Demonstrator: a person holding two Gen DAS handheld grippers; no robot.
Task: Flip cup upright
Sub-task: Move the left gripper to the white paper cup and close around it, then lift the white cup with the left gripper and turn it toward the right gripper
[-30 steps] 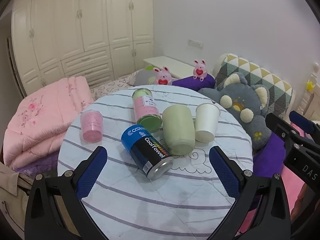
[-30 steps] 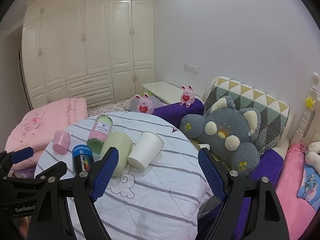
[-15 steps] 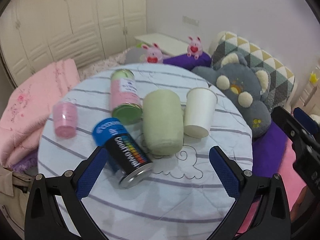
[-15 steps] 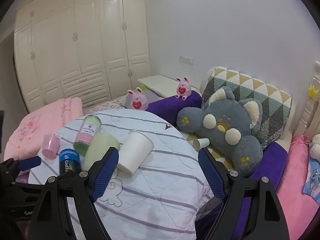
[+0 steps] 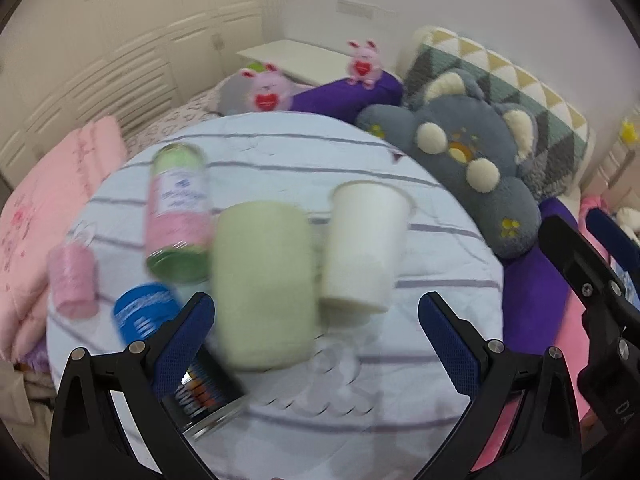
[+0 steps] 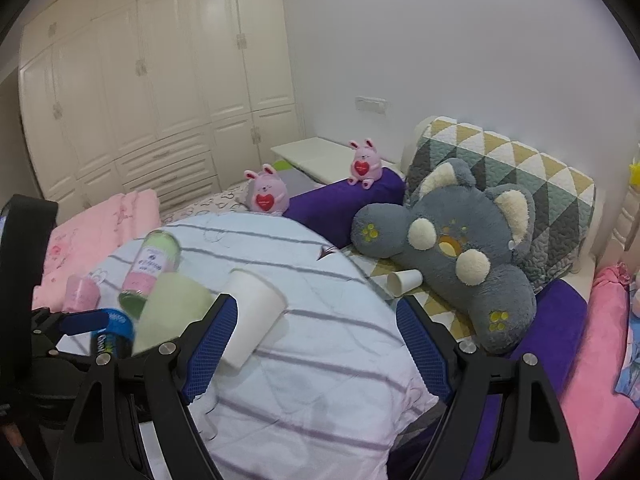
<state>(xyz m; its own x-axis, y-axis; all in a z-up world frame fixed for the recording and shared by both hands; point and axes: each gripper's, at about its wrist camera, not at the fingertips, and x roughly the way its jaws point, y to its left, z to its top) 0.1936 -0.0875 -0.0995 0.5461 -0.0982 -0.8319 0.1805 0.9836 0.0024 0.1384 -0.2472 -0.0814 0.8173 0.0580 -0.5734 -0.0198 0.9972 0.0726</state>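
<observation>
A pale green cup [image 5: 262, 284] lies on its side on the round striped table [image 5: 360, 400], next to a white paper cup [image 5: 362, 244] that also lies on its side. My left gripper [image 5: 316, 336] is open and empty, just in front of the green cup, its left finger over a blue can [image 5: 148, 316]. The view is blurred. In the right wrist view the green cup [image 6: 172, 316] and white cup [image 6: 252, 320] lie at centre left. My right gripper [image 6: 312, 346] is open and empty, above the table's right part.
A pink and green bottle [image 5: 178, 216] and a small pink cup [image 5: 74, 280] lie on the table's left. A grey plush koala [image 6: 460, 248], pink bunnies, a purple bolster and a small paper cup [image 6: 404, 282] sit on the bed to the right. A pink quilt [image 6: 100, 232] is left.
My left gripper has moved forward and down toward the green cup, which now looks larger and closer. My right gripper has shifted a little to the right. Both stay open.
</observation>
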